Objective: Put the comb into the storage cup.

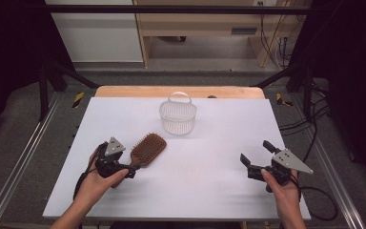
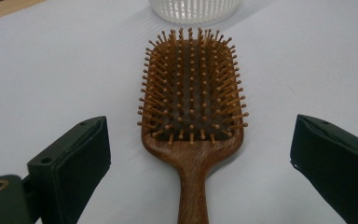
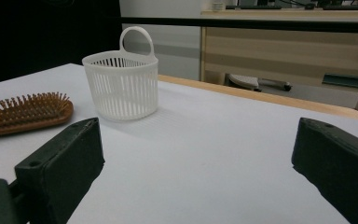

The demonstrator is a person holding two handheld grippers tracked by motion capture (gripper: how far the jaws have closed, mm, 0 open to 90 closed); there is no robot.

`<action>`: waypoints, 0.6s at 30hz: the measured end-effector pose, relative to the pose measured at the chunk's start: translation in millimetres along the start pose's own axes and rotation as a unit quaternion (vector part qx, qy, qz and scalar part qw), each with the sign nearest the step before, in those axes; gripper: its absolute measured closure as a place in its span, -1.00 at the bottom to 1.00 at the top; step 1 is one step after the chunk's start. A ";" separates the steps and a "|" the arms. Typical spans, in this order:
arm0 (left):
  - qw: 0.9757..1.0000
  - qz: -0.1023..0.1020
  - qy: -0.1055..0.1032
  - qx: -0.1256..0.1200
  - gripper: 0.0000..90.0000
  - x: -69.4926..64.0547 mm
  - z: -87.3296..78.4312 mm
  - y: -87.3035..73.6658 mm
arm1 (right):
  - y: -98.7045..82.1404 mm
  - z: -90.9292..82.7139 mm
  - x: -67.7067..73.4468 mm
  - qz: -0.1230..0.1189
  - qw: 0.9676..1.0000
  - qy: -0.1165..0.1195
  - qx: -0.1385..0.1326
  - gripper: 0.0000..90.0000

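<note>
With my left gripper (image 2: 200, 154) spread wide astride the handle of the brown wooden paddle hairbrush (image 2: 192, 107), which lies bristles-up on the white table (image 2: 51, 70), I should centre, lower, then close squarely on the handle.

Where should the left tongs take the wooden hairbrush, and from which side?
By the handle, from its free end. The hairbrush lies flat, bristles up, handle pointing back between the left tongs' open jaws. The narrow handle probably fits the pads better than the wide bristled head, which points toward the white basket.
</note>
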State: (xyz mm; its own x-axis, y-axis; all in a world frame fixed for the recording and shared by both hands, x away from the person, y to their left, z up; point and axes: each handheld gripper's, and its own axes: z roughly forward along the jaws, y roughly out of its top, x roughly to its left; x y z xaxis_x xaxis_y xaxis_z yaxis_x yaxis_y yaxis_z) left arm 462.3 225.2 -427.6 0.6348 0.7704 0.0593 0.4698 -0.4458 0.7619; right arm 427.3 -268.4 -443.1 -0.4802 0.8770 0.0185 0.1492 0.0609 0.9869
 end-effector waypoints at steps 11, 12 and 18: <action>0.999 0.009 0.002 0.035 -0.88 2.6 8.7 2.7 | -0.8 0.6 0.5 0.001 1.000 0.002 0.008 -0.95; 0.999 0.008 0.002 0.037 -0.88 3.4 9.8 2.1 | -0.8 0.7 0.5 0.001 1.000 0.003 0.008 -0.95; 0.998 -0.007 -0.004 0.055 -0.89 9.0 16.9 -1.8 | -1.3 1.7 0.9 0.002 1.000 0.006 0.013 -0.95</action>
State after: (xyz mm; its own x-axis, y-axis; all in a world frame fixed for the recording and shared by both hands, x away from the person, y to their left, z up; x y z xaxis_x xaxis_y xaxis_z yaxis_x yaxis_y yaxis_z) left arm 477.5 225.2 -439.3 0.6318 0.7738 0.0442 0.5434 -0.4829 0.6867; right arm 428.1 -266.8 -444.7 -0.4898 0.8715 0.0247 0.1730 0.0694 0.9825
